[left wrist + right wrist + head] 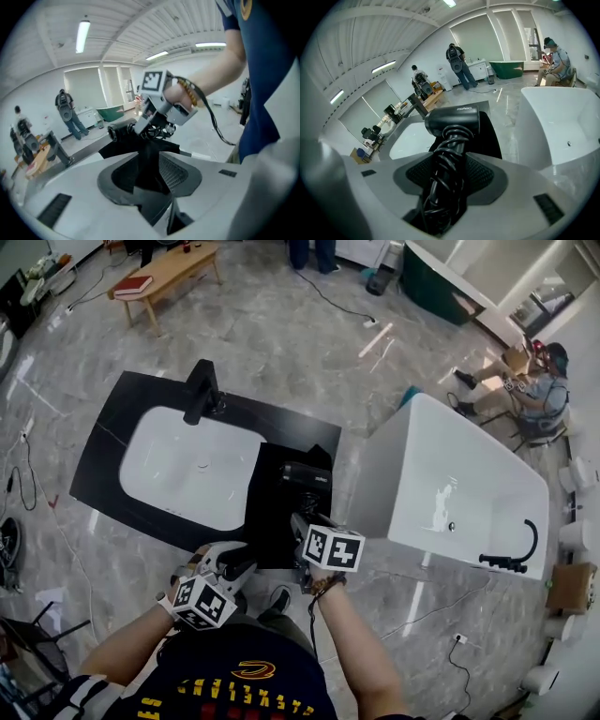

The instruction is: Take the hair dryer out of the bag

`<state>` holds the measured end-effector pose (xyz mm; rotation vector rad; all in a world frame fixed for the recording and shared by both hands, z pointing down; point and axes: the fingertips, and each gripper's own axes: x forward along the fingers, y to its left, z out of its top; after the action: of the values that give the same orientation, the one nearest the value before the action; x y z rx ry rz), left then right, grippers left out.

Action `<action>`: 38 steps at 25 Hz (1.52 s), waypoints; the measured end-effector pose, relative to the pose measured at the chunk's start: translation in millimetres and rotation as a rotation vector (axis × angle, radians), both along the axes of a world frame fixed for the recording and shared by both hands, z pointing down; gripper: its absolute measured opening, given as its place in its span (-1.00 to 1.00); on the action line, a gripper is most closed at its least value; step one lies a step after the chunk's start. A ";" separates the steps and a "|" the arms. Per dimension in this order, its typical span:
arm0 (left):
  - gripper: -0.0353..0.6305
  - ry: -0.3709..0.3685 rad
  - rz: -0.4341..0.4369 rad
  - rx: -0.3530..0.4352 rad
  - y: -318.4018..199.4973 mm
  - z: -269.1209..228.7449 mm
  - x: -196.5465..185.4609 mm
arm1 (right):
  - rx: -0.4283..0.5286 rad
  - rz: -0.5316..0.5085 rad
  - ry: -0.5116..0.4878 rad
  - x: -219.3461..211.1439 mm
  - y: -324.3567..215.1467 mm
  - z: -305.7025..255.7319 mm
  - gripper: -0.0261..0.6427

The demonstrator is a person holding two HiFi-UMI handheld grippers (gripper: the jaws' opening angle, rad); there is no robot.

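Hair dryer (452,123) clamped in right hand-held gripper (450,180); left hand-held gripper (149,176) spread around bag (271,514).

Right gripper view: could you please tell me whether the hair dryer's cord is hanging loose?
No, the cord is wound tightly around the hair dryer just where the right gripper clamps it.

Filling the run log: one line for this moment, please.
hair dryer: out of bag, held above it | right gripper: shut on its cord-wrapped handle | left gripper: open, bag fabric between jaws
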<state>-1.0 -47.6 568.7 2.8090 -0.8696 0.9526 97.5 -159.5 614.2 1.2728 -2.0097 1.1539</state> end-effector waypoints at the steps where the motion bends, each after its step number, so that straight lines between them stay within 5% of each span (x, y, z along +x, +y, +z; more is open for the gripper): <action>1: -0.49 0.058 -0.062 -0.020 -2.0 -8.7 -13.3 | -0.006 0.005 0.013 -1.0 -4.4 5.3 -0.28; 6: -0.50 0.272 -0.369 -0.109 -14.3 -43.4 -87.4 | -0.040 0.022 0.072 -5.3 -19.9 29.4 -0.28; 12: -0.50 0.353 -0.500 -0.086 -12.6 -69.7 -116.1 | -0.028 0.025 0.137 -6.9 -23.2 50.6 -0.28; 21: -0.50 0.402 -0.494 -0.072 -11.8 -88.4 -96.4 | -0.029 0.023 0.165 -9.2 -19.0 59.7 -0.28; 26: -0.50 0.419 -0.487 -0.068 -13.2 -92.9 -89.0 | 0.060 -0.007 0.202 -6.5 -22.8 37.6 -0.27; 38: -0.50 0.503 -0.485 -0.044 -18.5 -130.0 -64.0 | 0.330 0.008 -0.039 16.2 14.1 -91.3 -0.28</action>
<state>-65.0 -66.1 438.7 2.4282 -1.3156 0.1843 113.7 -145.4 522.9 1.4233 -2.2951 0.8794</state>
